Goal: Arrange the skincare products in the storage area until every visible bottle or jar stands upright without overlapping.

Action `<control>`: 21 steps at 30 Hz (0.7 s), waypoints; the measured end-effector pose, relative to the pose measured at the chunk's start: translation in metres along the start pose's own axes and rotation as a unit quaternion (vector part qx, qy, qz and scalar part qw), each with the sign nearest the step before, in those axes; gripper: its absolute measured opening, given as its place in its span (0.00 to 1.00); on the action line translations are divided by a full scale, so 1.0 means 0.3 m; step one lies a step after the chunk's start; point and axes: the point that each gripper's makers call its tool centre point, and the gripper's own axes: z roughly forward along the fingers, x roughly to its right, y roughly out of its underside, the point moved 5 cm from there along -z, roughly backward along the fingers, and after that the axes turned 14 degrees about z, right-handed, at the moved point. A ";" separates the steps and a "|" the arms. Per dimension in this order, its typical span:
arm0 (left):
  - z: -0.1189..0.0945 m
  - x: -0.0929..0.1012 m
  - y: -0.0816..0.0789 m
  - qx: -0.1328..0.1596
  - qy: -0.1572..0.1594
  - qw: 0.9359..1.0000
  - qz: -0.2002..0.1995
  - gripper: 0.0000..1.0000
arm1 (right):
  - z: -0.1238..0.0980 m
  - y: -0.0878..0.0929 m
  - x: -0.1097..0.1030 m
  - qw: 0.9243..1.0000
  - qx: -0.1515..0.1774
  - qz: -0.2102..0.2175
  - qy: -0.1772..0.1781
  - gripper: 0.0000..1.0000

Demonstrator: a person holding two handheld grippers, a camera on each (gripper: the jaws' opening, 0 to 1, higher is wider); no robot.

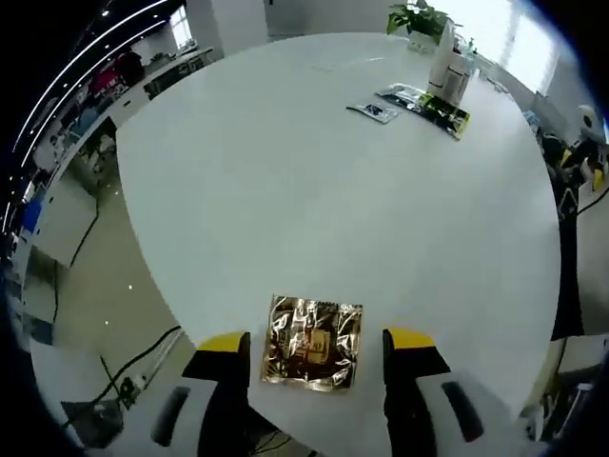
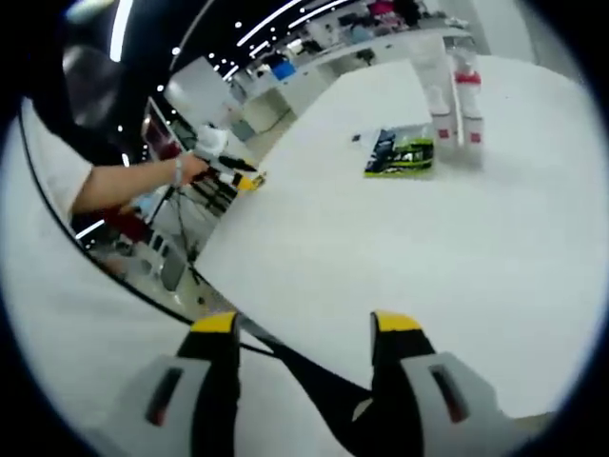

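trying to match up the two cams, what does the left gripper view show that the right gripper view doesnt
Left gripper view: a gold foil sachet near the table edge between the open left gripper, and a potted plant at the far side. Right gripper view: the open right gripper and a person's arm holding the other gripper. Both: the white table, upright bottles and flat green-black packets.

Looks like an open-plan office or lab floor. Big round white table (image 1: 314, 190) ahead of the jaws, potted plant (image 1: 417, 19) at its far edge, bright windows beyond. Left of the fingers: rows of desks (image 1: 114, 90) with clutter, strip ceiling lights (image 2: 285, 17), polished floor with cables (image 1: 124, 367) trailing across it.
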 end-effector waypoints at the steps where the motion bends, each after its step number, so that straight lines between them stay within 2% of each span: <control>1: 0.002 -0.002 0.002 -0.002 0.001 1.000 0.000 0.54 | -0.001 0.000 0.000 1.000 0.001 0.000 0.000 0.54; 2: 0.009 -0.004 0.013 -0.017 0.003 1.000 0.002 0.54 | -0.003 -0.001 0.001 1.000 0.003 0.000 0.003 0.54; 3: 0.001 -0.006 0.004 -0.004 0.006 1.000 -0.003 0.52 | -0.004 0.000 0.003 1.000 0.003 0.001 0.004 0.54; 8: -0.002 -0.014 0.007 -0.002 0.005 1.000 -0.007 0.49 | -0.004 0.006 0.007 1.000 0.005 0.008 0.007 0.54; 11: -0.005 -0.006 0.004 -0.004 0.005 1.000 -0.010 0.41 | 0.004 0.000 0.002 1.000 0.006 0.011 0.005 0.53; 21: -0.012 0.003 0.000 0.001 -0.005 0.999 -0.050 0.40 | 0.040 -0.016 -0.034 1.000 -0.001 0.002 -0.012 0.53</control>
